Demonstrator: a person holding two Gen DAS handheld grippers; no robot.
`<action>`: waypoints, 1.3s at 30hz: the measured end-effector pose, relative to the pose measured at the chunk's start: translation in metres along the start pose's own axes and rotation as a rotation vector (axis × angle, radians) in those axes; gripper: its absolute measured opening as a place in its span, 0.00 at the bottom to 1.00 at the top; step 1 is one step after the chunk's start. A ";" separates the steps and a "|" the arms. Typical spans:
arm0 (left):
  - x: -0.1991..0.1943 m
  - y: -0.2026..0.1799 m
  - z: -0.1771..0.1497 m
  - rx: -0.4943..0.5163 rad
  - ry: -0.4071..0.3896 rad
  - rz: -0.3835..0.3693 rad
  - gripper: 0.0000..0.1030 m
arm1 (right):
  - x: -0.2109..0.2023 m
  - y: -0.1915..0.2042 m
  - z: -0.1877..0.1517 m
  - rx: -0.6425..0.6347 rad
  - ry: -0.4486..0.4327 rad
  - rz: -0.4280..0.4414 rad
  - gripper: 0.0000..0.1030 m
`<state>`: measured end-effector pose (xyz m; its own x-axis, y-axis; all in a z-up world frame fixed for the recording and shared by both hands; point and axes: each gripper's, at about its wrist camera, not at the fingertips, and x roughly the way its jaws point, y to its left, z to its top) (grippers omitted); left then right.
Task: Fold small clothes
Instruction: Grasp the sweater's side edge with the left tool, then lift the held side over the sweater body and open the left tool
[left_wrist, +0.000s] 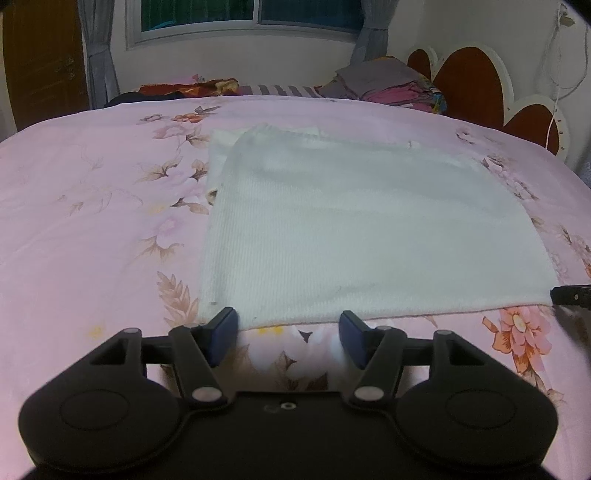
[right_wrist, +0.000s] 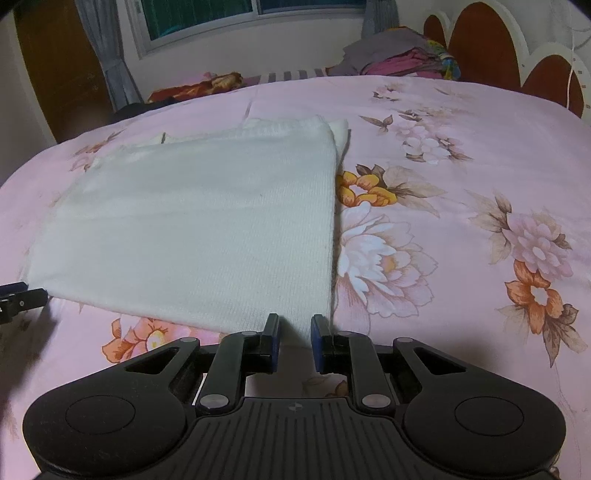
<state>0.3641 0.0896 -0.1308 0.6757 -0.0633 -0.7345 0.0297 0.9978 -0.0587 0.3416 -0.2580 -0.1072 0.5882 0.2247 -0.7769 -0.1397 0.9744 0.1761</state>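
A white ribbed knit garment lies folded flat in a rectangle on the pink floral bedspread. My left gripper stands open at the garment's near edge by its left corner, its blue pads wide apart with only the bedspread between them. My right gripper is at the near right corner, its jaws narrowly set, and white cloth fills the gap between the pads. A bit of the right gripper shows at the left wrist view's right edge, and a bit of the left gripper at the right wrist view's left edge.
A heap of grey and pink clothes sits at the bed's far side by the red and white headboard. A red patterned cloth and a striped one lie along the far edge under the window.
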 end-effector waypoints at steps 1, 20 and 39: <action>0.000 0.000 0.000 -0.004 0.002 0.000 0.63 | 0.000 0.000 0.000 -0.001 0.000 0.001 0.17; -0.014 0.039 -0.040 -0.666 -0.049 -0.249 0.45 | -0.044 0.007 0.001 0.026 -0.174 0.106 0.17; 0.049 0.069 -0.005 -0.911 -0.191 -0.267 0.34 | 0.062 0.085 0.089 0.004 -0.093 0.201 0.00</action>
<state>0.3955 0.1548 -0.1747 0.8403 -0.2013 -0.5034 -0.3285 0.5497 -0.7680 0.4373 -0.1609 -0.0865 0.6199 0.4141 -0.6665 -0.2587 0.9098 0.3246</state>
